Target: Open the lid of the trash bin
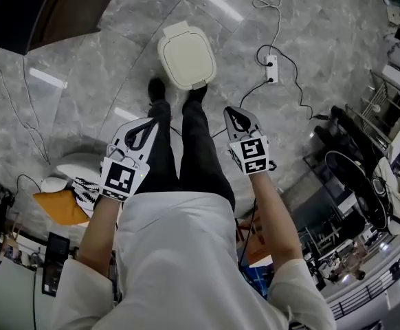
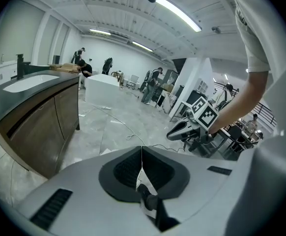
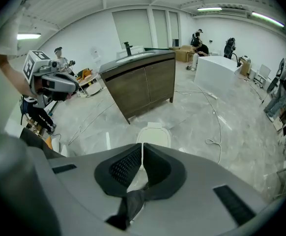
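1. Your left gripper (image 1: 152,122): jaws pressed together on nothing, held at waist level, likely a ready stance.
2. Trash bin (image 1: 164,55): one, on the floor just ahead of your shoes, well below both grippers. Its single lid (image 1: 187,57) is down.
3. Your right gripper (image 1: 229,111): likewise closed and empty, aimed toward the bin.

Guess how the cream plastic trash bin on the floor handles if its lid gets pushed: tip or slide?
Probably light: the cream plastic trash bin looks small. It stands free on the glossy grey marble floor, so a sideways push likely slides it. Its rounded lid looks smooth; jaws may slip.
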